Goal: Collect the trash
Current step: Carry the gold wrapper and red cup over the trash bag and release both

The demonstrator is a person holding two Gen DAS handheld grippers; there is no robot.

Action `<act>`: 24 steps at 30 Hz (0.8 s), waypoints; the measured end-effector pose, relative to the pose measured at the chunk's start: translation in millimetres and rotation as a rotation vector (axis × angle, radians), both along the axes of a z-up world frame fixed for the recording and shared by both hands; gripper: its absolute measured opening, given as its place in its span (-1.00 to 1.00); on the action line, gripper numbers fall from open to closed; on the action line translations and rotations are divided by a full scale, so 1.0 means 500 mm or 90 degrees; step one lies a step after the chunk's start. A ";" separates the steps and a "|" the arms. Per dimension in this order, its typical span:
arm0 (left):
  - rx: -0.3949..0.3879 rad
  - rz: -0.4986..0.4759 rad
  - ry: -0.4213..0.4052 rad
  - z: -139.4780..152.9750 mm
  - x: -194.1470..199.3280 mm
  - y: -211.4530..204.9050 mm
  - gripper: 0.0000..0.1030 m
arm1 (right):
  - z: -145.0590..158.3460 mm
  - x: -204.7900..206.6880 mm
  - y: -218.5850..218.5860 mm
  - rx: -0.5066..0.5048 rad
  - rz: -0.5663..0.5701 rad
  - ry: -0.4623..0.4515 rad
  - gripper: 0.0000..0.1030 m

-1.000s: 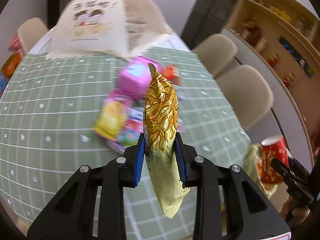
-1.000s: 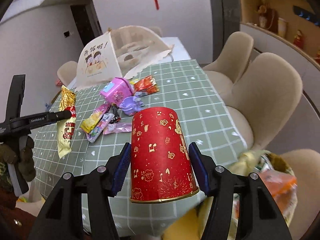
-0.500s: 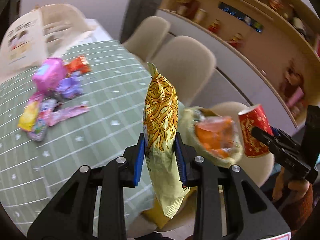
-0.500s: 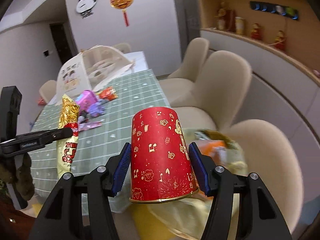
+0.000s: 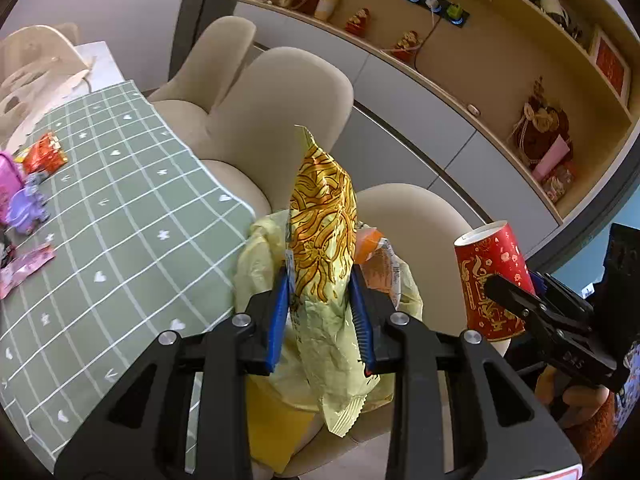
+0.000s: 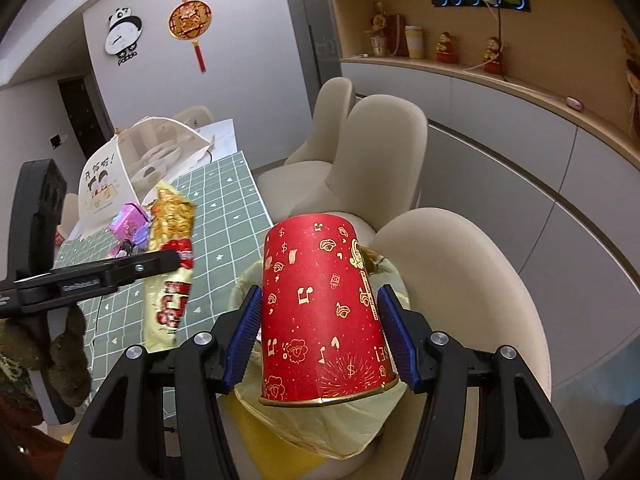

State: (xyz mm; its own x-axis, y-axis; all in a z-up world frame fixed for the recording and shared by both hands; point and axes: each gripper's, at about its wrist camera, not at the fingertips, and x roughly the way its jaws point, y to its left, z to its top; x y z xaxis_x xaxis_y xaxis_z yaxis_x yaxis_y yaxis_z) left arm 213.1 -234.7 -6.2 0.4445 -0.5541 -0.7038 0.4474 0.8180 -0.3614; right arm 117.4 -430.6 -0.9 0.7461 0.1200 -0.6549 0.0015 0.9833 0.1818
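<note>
Both hand-held grippers are loaded; the left gripper (image 5: 322, 312) is clamped on a gold snack wrapper (image 5: 322, 240), its blue pads (image 5: 278, 320) pressed against the crinkled foil about midway along its length, so that the serrated top stands up and the pale lower end hangs free below the jaws; the right gripper (image 6: 326, 328) is closed on a red paper cup (image 6: 324, 308), held upside down with the gold rim nearest the camera and the pads set against opposite sides of its wall. A yellow-lined trash bin (image 5: 276, 420) is seen just beyond both loads, at the near right corner of the green checked table (image 5: 120, 208), with an orange packet (image 5: 370, 248) already lying in its bag; in the right wrist view the cup is held over the bin's mouth, while the wrapper is carried to the left of it, beside the table edge. More wrappers, among them a red packet (image 5: 42, 154) and a purple toy-like piece (image 5: 26, 208), are left on the far left of the table. The wrapper is judged light, limp and slippery, best pinched across its flat middle as it is now; the cup is judged light and thin-walled, easily crushed, so a gentle hold across its sides is called for, and both should drop freely once released.
</note>
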 end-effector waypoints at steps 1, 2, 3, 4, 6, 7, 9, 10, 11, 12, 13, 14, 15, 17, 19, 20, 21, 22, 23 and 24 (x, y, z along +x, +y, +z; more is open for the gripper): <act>0.001 -0.003 0.001 -0.004 0.003 -0.008 -0.46 | -0.003 0.002 -0.005 0.004 -0.003 0.001 0.07; 0.001 -0.005 0.002 -0.008 0.007 -0.017 -0.46 | -0.006 0.003 -0.009 0.006 -0.005 0.002 0.07; 0.002 -0.008 0.004 -0.012 0.013 -0.026 -0.46 | -0.008 0.004 -0.013 0.008 -0.006 0.003 0.07; 0.004 -0.010 0.006 -0.016 0.019 -0.032 -0.46 | -0.012 0.006 -0.018 0.010 -0.009 0.005 0.07; 0.007 -0.014 0.012 -0.025 0.031 -0.045 -0.46 | -0.018 0.009 -0.025 0.014 -0.012 0.009 0.07; 0.007 -0.016 0.016 -0.029 0.038 -0.051 -0.46 | -0.019 0.011 -0.026 0.015 -0.015 0.011 0.07; 0.007 -0.019 0.022 -0.037 0.054 -0.063 -0.46 | -0.025 0.013 -0.031 0.019 -0.021 0.014 0.07; 0.007 -0.021 0.023 -0.040 0.061 -0.068 -0.46 | -0.027 0.014 -0.033 0.021 -0.023 0.014 0.07; 0.006 -0.023 0.025 -0.043 0.067 -0.073 -0.46 | -0.029 0.014 -0.035 0.022 -0.027 0.015 0.07; 0.003 -0.025 0.028 -0.048 0.077 -0.080 -0.46 | -0.031 0.015 -0.037 0.021 -0.030 0.017 0.07; 0.002 -0.027 0.032 -0.053 0.086 -0.086 -0.46 | -0.034 0.016 -0.039 0.022 -0.037 0.019 0.07; 0.001 -0.031 0.037 -0.061 0.095 -0.093 -0.46 | -0.035 0.016 -0.038 0.024 -0.042 0.021 0.07; 0.003 -0.036 0.045 -0.070 0.103 -0.100 -0.46 | -0.036 0.018 -0.037 0.026 -0.046 0.023 0.07; 0.018 -0.054 0.068 -0.096 0.120 -0.117 -0.44 | -0.038 0.022 -0.039 0.027 -0.053 0.026 0.07; 0.036 -0.074 0.090 -0.125 0.132 -0.128 -0.40 | -0.041 0.025 -0.040 0.022 -0.062 0.029 0.07; 0.046 -0.084 0.105 -0.145 0.138 -0.133 -0.38 | -0.044 0.029 -0.041 0.022 -0.068 0.033 0.07; 0.049 -0.087 0.114 -0.157 0.141 -0.133 -0.34 | -0.047 0.030 -0.041 0.023 -0.074 0.036 0.07; 0.049 -0.087 0.123 -0.167 0.144 -0.131 -0.32 | -0.051 0.035 -0.044 0.025 -0.079 0.041 0.07; 0.043 -0.086 0.133 -0.175 0.149 -0.125 -0.30 | -0.054 0.037 -0.043 0.025 -0.081 0.044 0.07; 0.036 -0.085 0.138 -0.177 0.153 -0.118 -0.23 | -0.057 0.041 -0.042 0.024 -0.082 0.047 0.07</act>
